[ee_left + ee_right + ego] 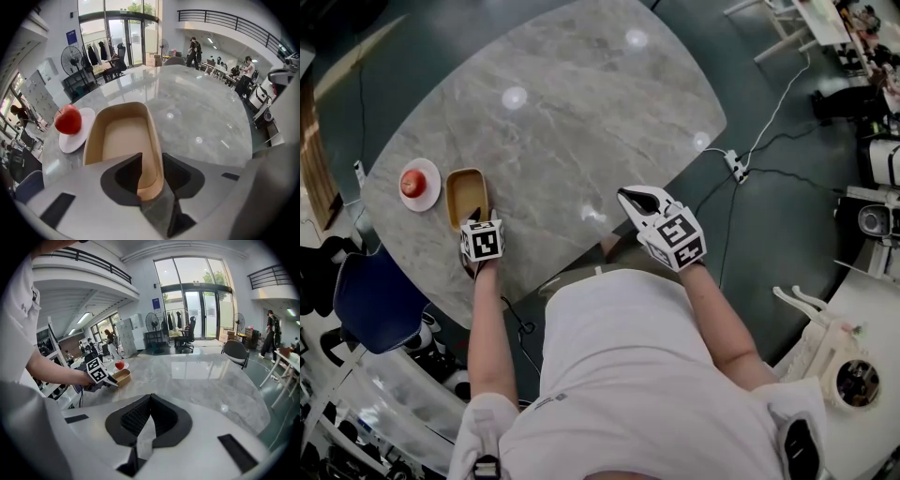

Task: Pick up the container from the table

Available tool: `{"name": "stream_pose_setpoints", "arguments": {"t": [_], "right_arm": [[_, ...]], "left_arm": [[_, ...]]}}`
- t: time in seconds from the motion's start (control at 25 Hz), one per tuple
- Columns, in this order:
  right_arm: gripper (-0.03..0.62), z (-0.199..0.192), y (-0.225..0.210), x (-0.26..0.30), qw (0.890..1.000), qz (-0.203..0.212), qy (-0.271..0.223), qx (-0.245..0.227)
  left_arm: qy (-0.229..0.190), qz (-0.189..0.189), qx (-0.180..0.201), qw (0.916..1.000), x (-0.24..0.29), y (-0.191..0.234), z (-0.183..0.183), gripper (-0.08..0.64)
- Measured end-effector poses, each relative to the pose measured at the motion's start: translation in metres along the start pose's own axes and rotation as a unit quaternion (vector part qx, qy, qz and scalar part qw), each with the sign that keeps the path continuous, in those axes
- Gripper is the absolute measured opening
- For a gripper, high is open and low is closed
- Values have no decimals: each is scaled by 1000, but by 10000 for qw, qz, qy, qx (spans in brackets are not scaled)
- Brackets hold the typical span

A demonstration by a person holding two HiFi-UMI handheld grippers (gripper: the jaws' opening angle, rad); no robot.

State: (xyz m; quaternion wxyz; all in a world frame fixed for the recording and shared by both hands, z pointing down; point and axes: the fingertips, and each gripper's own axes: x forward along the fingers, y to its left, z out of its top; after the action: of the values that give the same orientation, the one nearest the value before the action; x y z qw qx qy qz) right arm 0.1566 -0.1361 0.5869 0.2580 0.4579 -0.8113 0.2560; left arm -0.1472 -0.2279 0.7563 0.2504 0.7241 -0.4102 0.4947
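Note:
A tan oblong container (pixel 466 195) (pixel 123 140) lies empty on the grey marble table (pixel 581 112), near its left edge. My left gripper (pixel 475 216) (pixel 152 157) points steeply down at the container's near end. It is open, one jaw inside and one outside the right wall, and the pads do not press on it. My right gripper (pixel 630 197) (pixel 149 399) hangs over the table's near edge, shut and empty. From the right gripper view the container (pixel 123 376) and the left gripper (pixel 112 379) show far off at the left.
A red apple (pixel 412 182) (pixel 68 119) sits on a small white plate (pixel 432 195) (pixel 78 138) just left of the container. A blue chair (pixel 375 300) stands at the table's left. A power strip (pixel 736 166) with cables lies on the floor at the right.

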Motion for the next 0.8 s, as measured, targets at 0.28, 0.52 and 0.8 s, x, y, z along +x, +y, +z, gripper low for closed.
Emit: {"name": "stream_pose_setpoints", "arguments": {"t": [0.28,0.52,0.8], "right_arm": [[9,6,-12,5,9995,276,101,-111],[9,21,-12,17,9971,684,85,-331],[9,44,-8,32,9903,1247,-23,-605]], "left_arm": [[95,-34,146,9998,4,-11,8,38],[-2,135,12,9999,-14,-13,16,17],[-465,315,-322,9979,-57,-17,35,15]]}}
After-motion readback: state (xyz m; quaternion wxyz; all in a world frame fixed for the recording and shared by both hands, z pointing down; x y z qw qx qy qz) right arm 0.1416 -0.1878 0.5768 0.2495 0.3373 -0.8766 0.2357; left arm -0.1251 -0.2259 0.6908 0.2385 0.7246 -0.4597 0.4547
